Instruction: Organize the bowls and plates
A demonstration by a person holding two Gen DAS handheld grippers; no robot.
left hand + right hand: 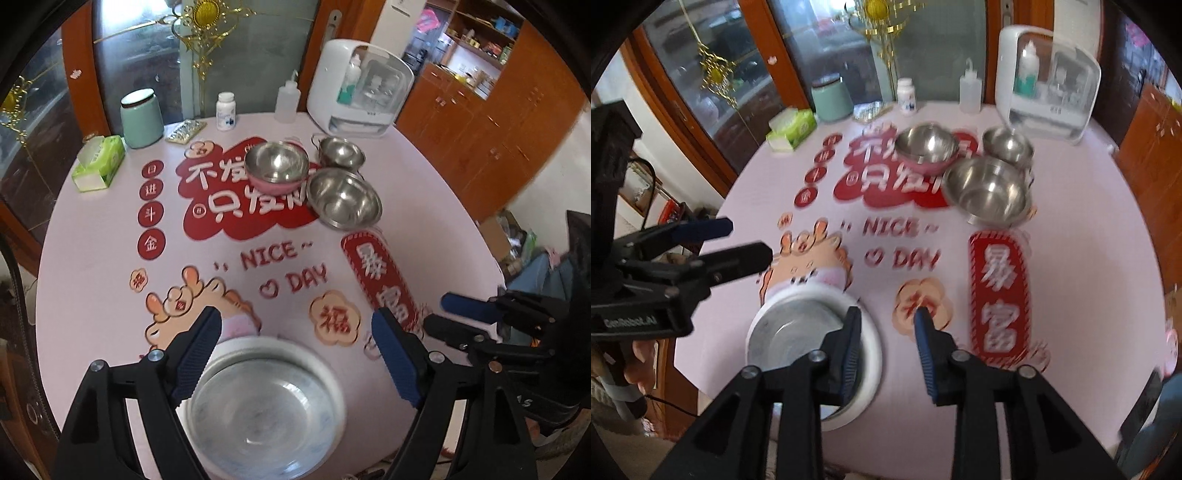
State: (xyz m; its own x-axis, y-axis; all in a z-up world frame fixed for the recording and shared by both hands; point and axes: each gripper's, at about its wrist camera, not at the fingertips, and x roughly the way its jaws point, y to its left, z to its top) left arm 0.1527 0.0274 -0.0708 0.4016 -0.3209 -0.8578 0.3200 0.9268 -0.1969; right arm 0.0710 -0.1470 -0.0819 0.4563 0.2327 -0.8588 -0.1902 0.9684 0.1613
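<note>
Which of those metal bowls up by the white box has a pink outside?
The steel bowl with the pink shell, leftmost of the three, sitting on the red lettering. The other two are bare steel all over.

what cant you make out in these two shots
- Near bowl: left wrist view, motion blur and the bottom edge hide its near rim; whether it is one dish or several stacked is unclear.
- Same bowl, right wrist view: the right hand-held gripper covers its right side.
- White pill bottle: label too small to read.
- White appliance: contents blurred.
</note>
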